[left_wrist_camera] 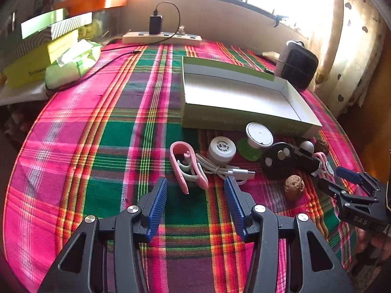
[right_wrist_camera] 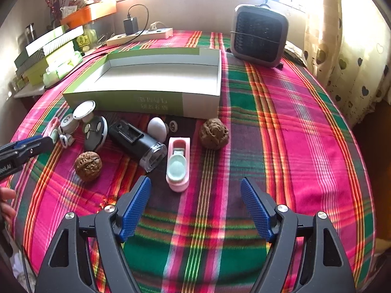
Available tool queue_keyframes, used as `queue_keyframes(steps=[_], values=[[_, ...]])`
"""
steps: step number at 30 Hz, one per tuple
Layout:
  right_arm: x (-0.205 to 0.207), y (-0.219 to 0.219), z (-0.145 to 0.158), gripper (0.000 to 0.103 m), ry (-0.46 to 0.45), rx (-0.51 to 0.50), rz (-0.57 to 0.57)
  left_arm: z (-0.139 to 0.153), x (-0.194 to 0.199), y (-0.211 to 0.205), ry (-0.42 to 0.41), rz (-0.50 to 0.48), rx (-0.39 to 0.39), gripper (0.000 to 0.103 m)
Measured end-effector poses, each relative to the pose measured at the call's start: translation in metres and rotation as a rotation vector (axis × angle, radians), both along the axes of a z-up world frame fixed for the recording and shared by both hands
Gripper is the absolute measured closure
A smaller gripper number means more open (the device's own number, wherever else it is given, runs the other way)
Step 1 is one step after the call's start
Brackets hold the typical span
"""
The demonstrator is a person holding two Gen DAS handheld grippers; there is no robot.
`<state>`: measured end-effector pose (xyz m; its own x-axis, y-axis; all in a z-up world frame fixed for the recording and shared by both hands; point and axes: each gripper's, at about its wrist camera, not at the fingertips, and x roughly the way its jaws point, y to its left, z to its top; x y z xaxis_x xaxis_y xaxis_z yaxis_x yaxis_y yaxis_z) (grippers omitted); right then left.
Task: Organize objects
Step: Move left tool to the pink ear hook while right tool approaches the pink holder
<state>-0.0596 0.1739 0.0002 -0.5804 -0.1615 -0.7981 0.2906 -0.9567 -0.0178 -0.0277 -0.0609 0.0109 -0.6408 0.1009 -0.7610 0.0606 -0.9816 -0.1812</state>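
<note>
Your worktop (right_wrist_camera: 305,127), under a pink, green and orange plaid cloth, fills both views. The open green-sided box (right_wrist_camera: 156,83) sits upper centre in the right wrist view and right of centre in the left wrist view; its white inside holds nothing you can see. Only the right wrist view shows the grey fan heater (right_wrist_camera: 259,34) whole, at the upper right beside the box.

Your small things lie in a row along the box's near wall. The right wrist view gives you a black cylinder with a clear end (right_wrist_camera: 136,144), two walnuts (right_wrist_camera: 213,133) and a pink-and-mint clip (right_wrist_camera: 178,164) just ahead of the right gripper (right_wrist_camera: 195,205). The left wrist view alone shows the coiled white cable (left_wrist_camera: 224,169) and a pink clip (left_wrist_camera: 188,166) lying just ahead of your left gripper (left_wrist_camera: 195,205).

Both grippers hover with their blue pads spread apart, gripping nothing.
</note>
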Motion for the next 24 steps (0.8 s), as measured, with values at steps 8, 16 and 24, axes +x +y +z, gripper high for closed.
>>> queue_keyframes(steps=[8, 16, 24], values=[[-0.008, -0.003, -0.001, 0.040, -0.004, -0.010, 0.015, -0.002, -0.008, -0.009, -0.031, 0.029, -0.053, 0.056], [-0.009, 0.002, -0.001, 0.051, 0.009, -0.023, 0.005, -0.006, -0.013, -0.016, -0.049, 0.028, -0.097, 0.056], [-0.014, -0.001, -0.001, 0.051, 0.010, -0.026, 0.015, -0.006, -0.030, -0.014, -0.064, 0.021, -0.154, 0.056]])
